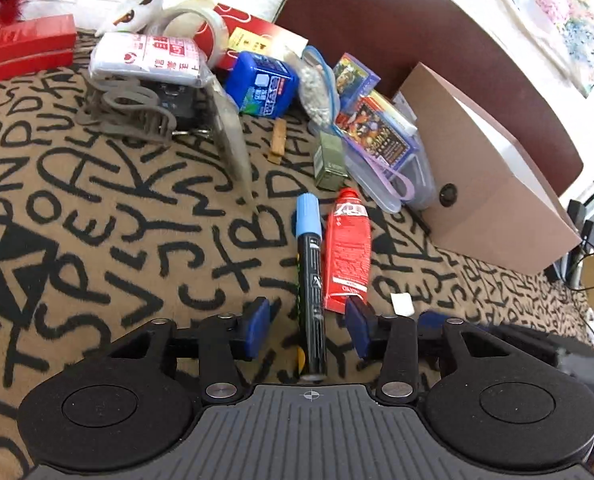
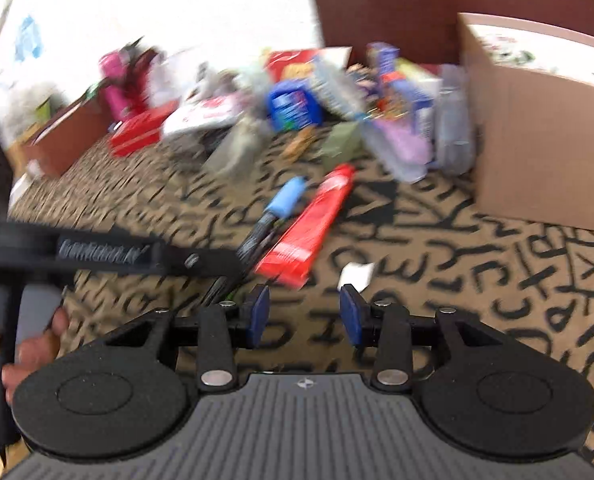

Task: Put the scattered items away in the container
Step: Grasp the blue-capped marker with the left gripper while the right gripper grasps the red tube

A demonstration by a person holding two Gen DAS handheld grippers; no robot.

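A black marker (image 1: pixel 311 280) with a light blue cap lies on the letter-patterned blanket, with its rear half between the pads of my left gripper (image 1: pixel 307 320). The pads stand clear of it on both sides, so the gripper is open. Just right of the marker lies a red tube (image 1: pixel 347 248). The cardboard box (image 1: pixel 489 184) stands open at the right. The right wrist view is blurred. It shows my right gripper (image 2: pixel 304 312) open over bare blanket with nothing between its pads. The marker (image 2: pixel 287 200), red tube (image 2: pixel 309 232) and box (image 2: pixel 537 140) lie ahead of it.
A pile lies at the back: white packet (image 1: pixel 149 56), tape roll (image 1: pixel 197 20), blue box (image 1: pixel 263 84), small green box (image 1: pixel 329 160), clear case of cards (image 1: pixel 385 148), red box (image 1: pixel 21 48). A white scrap (image 1: pixel 402 304) sits by my right pad. A hand (image 2: pixel 37 344) shows at the left.
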